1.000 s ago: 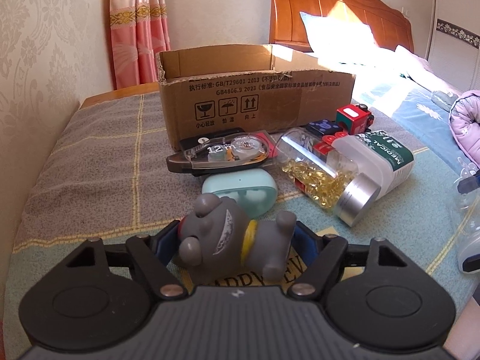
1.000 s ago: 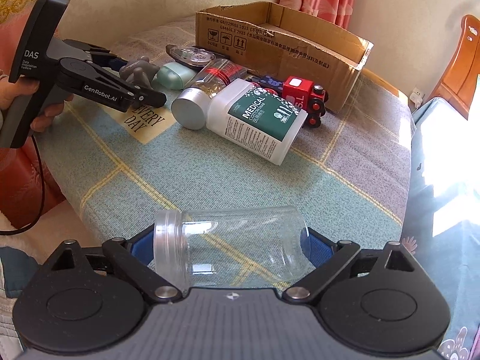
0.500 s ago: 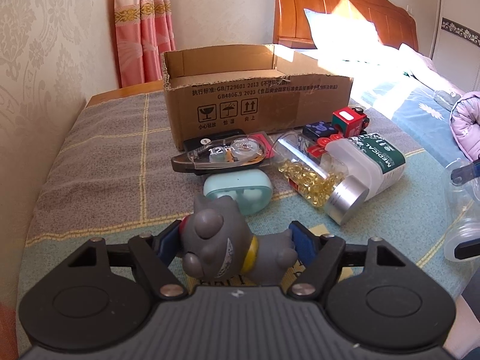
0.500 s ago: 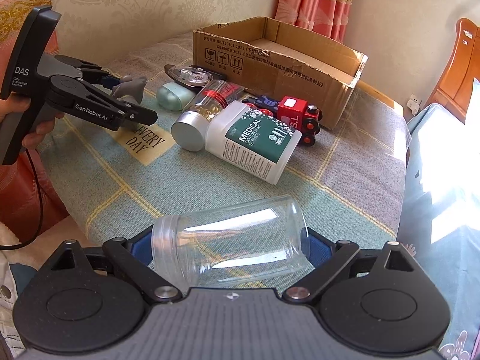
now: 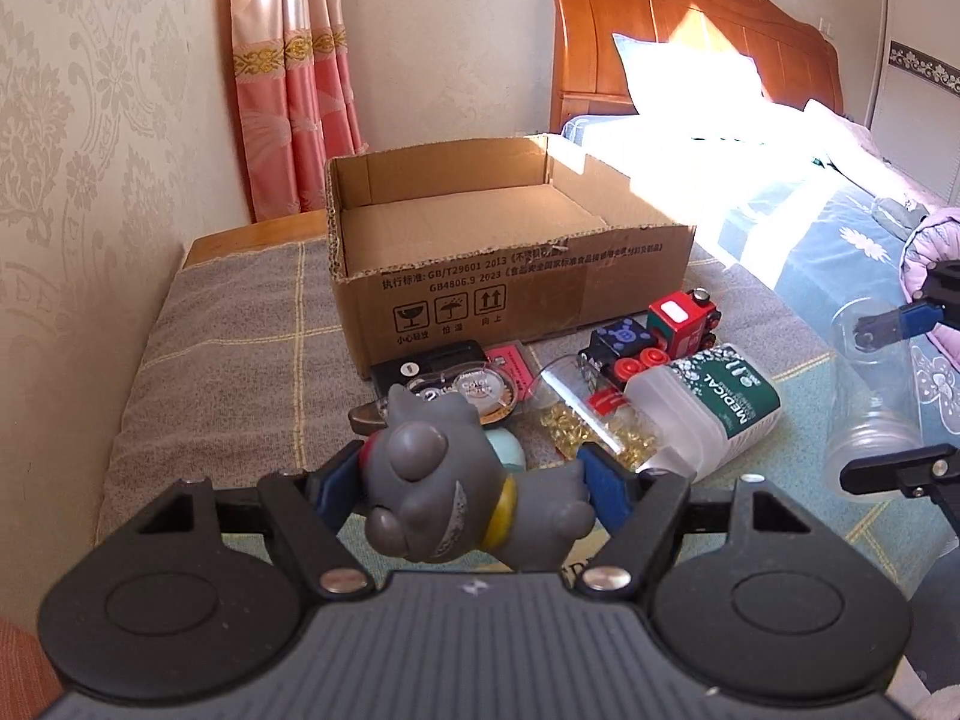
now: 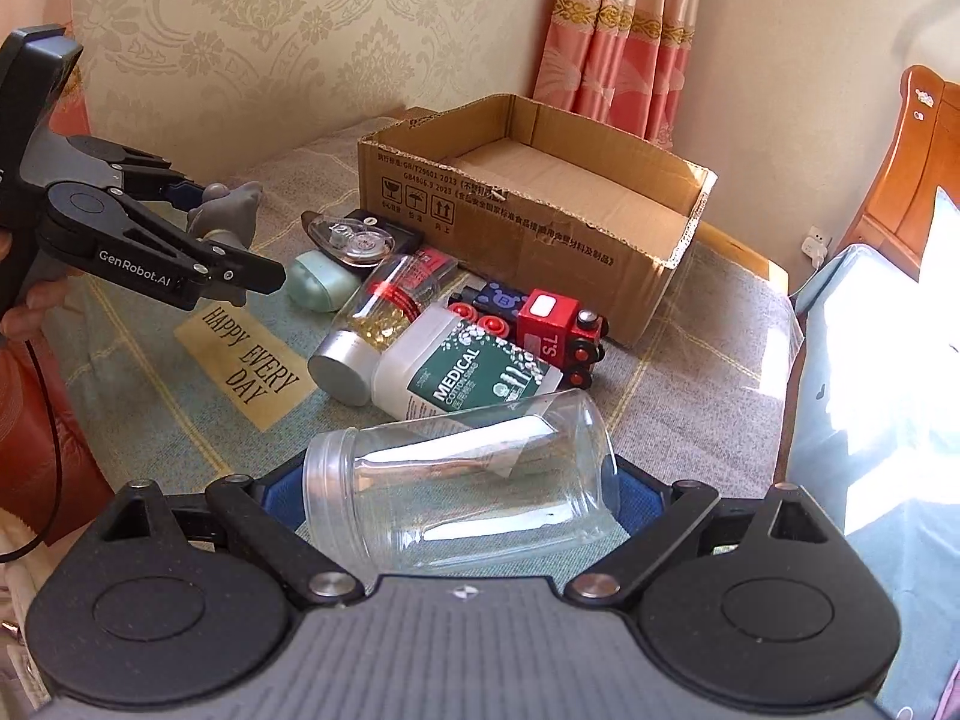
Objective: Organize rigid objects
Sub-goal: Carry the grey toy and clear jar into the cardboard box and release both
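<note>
Both loads have come up off the cloth since a second ago. The grey toy [image 5: 441, 489] lay low on the "HAPPY EVERY DAY" patch [image 6: 249, 363] then; now it hangs above it, and the cardboard box [image 5: 516, 294] shows its bare floor from my left view. The clear jar [image 6: 462, 489] has risen too, its closed end tipped a little higher.

My left gripper [image 5: 474, 483]: jaws about half apart, blue pads clamped on the toy's two sides, its head pointing left. From my right view the toy sits between those fingers clear of the table.

My right gripper [image 6: 459, 495]: jaws wide, pressed on the two ends of the jar, which lies crosswise, mouth to the left. The far pad is partly behind the plastic, so contact there is likely but not sharp.

On the table, near the box's front wall: red toy train [image 6: 555, 330], white "MEDICAL" bottle [image 6: 465, 372], capsule jar with silver lid [image 6: 372, 330], tape dispenser [image 6: 351, 237], mint case [image 6: 318, 285]. All lie close together, some touching.
</note>
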`<state>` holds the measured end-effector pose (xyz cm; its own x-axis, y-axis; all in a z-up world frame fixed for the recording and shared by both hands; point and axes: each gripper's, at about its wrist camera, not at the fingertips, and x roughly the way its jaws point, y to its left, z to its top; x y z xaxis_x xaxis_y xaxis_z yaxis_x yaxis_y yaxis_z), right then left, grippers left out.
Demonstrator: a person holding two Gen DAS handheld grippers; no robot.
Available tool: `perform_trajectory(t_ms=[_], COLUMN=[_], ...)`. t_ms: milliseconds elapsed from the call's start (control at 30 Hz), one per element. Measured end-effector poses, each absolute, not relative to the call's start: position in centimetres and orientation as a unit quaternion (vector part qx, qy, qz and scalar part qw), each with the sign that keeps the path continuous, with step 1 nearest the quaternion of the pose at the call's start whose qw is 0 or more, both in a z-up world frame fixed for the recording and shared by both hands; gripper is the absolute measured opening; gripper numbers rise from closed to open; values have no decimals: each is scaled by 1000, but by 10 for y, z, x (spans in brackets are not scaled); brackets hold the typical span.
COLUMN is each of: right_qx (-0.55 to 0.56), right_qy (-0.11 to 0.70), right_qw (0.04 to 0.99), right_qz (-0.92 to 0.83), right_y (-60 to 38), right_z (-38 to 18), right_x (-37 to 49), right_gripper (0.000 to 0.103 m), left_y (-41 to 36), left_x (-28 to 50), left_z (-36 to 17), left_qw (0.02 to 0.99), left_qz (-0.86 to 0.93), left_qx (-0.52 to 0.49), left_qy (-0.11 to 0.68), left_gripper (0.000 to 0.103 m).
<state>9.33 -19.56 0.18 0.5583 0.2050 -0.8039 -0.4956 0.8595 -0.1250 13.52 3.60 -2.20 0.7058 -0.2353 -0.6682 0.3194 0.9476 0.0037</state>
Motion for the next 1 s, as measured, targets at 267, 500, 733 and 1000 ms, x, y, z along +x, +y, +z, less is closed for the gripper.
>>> perform_trajectory(t_ms=[267, 500, 733, 1000], right_qx=[-150, -125, -115, -106], right_qy=[379, 364, 376, 387], right_qw=[893, 905, 903, 901], right_qz=[191, 181, 171, 165], right_y=[-193, -195, -197, -196], right_z=[33, 44, 35, 25], right_x=[155, 206, 237, 254], right_gripper=[98, 98, 98, 98], left_y=[15, -2, -5, 16], left_x=[187, 252, 317, 303], left_z=[26, 33, 19, 19], left_qw=[940, 941, 940, 949], left_qz=[-137, -127, -102, -62], left_qx=[57, 62, 55, 36], left_qy=[308, 307, 322, 308], left_gripper=[75, 75, 83, 96])
